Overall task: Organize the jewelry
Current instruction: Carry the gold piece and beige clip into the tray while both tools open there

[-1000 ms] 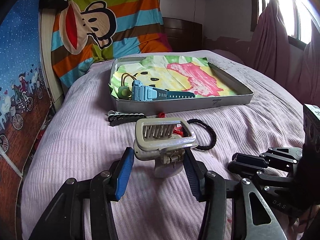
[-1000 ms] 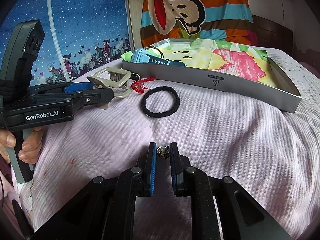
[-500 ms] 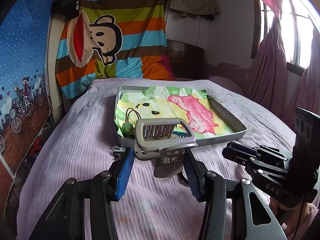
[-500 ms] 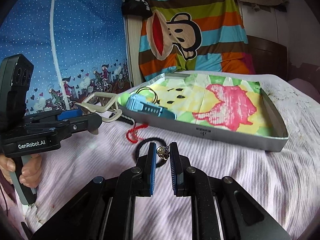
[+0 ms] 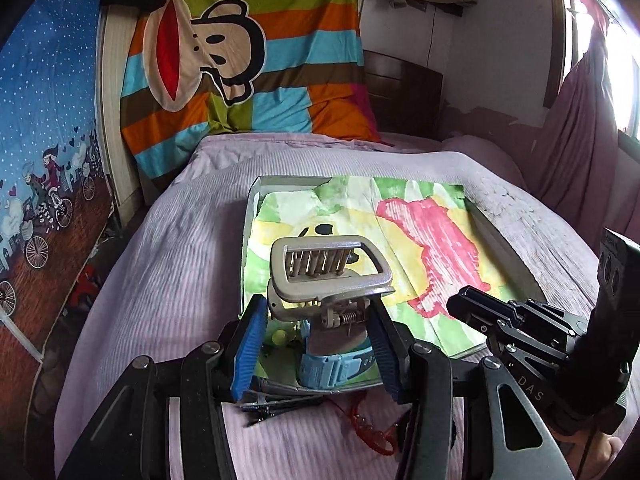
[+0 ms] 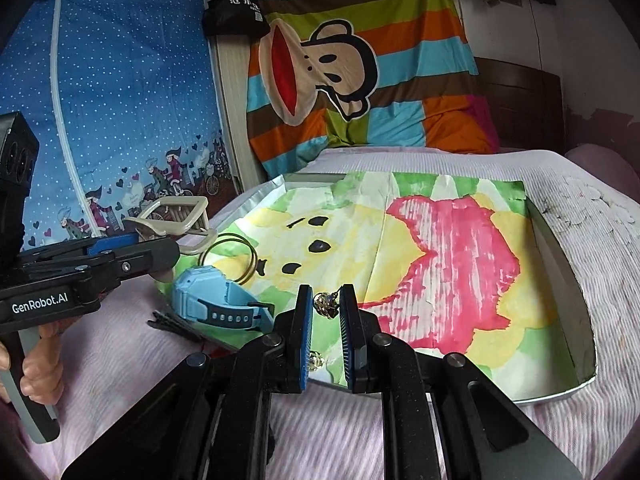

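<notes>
My left gripper [image 5: 316,320] is shut on a beige hair claw clip [image 5: 328,276], held over the near left corner of the shallow grey tray [image 5: 245,248]. The tray is lined with a painted paper of yellow, pink and green. A blue watch [image 5: 332,368] lies in it just under the clip. In the right wrist view my right gripper [image 6: 325,310] is shut on a small gold earring [image 6: 325,304] above the tray's near edge [image 6: 560,394]. The watch [image 6: 212,304] and two gold hoops [image 6: 232,256] lie at the tray's left end, beside the left gripper [image 6: 170,254] and its clip [image 6: 176,216].
The tray rests on a pink ribbed bedspread [image 5: 160,280]. Black hair pins [image 5: 280,404] and a red coiled bracelet [image 5: 368,428] lie on the bed just before the tray. A striped monkey blanket [image 5: 240,60] hangs behind. The right gripper [image 5: 464,306] hovers at the tray's near right.
Both grippers have risen and moved forward from the open bedspread to the tray's near edge, each keeping its item. The black hair tie has dropped out of view.
</notes>
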Motion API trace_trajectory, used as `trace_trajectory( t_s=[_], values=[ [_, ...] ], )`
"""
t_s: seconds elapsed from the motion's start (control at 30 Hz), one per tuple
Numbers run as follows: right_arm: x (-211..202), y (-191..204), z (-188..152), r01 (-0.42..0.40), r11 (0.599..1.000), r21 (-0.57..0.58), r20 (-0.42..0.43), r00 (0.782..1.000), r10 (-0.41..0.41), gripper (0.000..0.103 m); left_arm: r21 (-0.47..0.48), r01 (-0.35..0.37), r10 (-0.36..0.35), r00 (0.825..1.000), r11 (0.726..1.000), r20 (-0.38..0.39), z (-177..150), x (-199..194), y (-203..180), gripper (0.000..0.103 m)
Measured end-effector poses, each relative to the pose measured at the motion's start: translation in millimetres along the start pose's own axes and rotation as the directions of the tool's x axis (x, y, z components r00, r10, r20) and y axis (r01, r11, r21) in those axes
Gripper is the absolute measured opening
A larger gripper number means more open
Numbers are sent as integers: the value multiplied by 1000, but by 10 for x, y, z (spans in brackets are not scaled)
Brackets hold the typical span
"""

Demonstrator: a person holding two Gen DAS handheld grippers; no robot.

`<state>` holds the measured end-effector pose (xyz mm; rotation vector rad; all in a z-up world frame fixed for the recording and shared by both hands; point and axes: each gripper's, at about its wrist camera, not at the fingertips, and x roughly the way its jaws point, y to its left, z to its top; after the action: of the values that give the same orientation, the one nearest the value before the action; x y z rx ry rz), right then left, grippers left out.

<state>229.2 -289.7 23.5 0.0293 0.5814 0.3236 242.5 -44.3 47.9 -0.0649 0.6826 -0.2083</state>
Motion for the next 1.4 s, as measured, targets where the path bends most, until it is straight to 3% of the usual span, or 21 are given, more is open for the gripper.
trace_trajectory(
  t_s=[0.4,0.8,0.9,1.03,1.23,1.27,1.4],
  values=[
    [383,-130,-86,7,998,63,-119,993,1,12,-34,-6,3,996,999,-86,-15,242,-8,48],
    [426,-89,-140,15,998,58,-129,992,-8,13,-69,24,-26,999,997,-31,-117,89,98,54],
    [367,-93,-147,20,998,59,-106,994,-13,16,-83,21,-20,1000,996,8,-167,-16,144,65],
    [219,-108,-173,29,997,66,-49,998,-25,39,-75,-6,11,998,997,67,-248,-178,172,78],
    [-51,-69,-200,33,997,71,54,998,-37,63,-70,-31,41,988,997,151,-392,-436,211,99],
    [-109,-53,-208,36,997,69,76,996,-41,70,-69,-32,43,984,997,170,-421,-487,209,99],
    [-357,31,-241,56,997,57,164,984,-64,84,-51,-46,56,970,998,235,-513,-673,187,103]
  ],
)
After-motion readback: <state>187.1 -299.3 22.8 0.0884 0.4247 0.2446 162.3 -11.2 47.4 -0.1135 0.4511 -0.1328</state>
